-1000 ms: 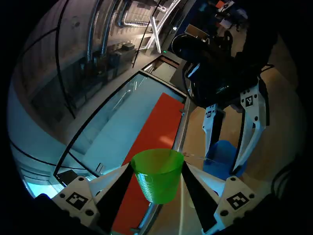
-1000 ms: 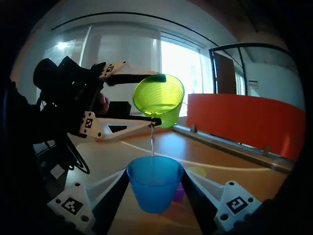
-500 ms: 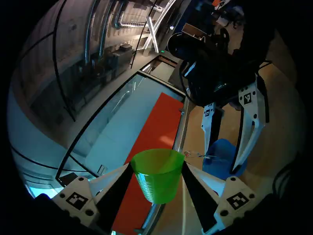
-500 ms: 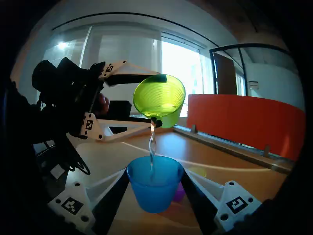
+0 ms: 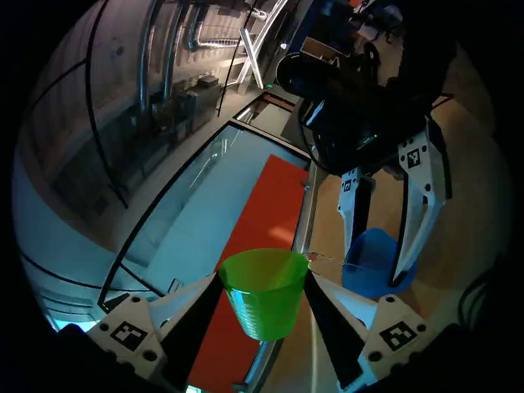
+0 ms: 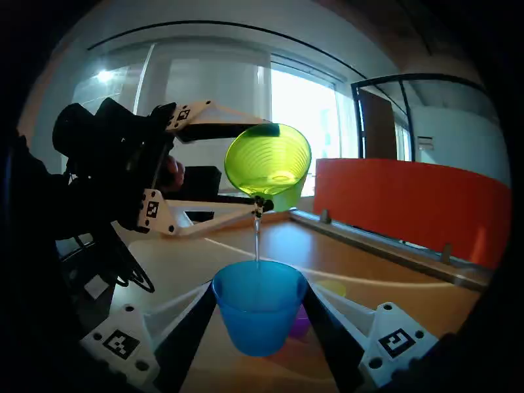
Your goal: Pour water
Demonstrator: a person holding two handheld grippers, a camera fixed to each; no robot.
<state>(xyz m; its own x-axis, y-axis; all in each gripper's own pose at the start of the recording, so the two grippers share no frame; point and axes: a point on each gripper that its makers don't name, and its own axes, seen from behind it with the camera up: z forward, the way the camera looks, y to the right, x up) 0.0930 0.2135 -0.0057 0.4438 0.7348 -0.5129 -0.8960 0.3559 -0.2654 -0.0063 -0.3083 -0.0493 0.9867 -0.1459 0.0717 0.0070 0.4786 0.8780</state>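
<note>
My left gripper [image 5: 263,302] is shut on a green cup [image 5: 264,300], which is tipped far over. In the right gripper view that green cup [image 6: 268,165] hangs above, held by the left gripper [image 6: 255,160], and a thin stream of water [image 6: 257,239] falls from its lip. The stream lands in a blue cup [image 6: 259,313] that my right gripper [image 6: 259,314] is shut on, upright just below. In the left gripper view the blue cup [image 5: 371,263] sits between the right gripper's white fingers [image 5: 411,216].
A wooden table [image 6: 367,308] lies under both cups. An orange panel [image 6: 419,200] on a metal rail [image 6: 393,249] borders the table's far side. A small purple thing [image 6: 300,322] and a yellowish one [image 6: 333,286] sit on the table behind the blue cup.
The green cup has tipped a little further and less water remains in it. The stream keeps falling into the blue cup, which has stayed in place.
</note>
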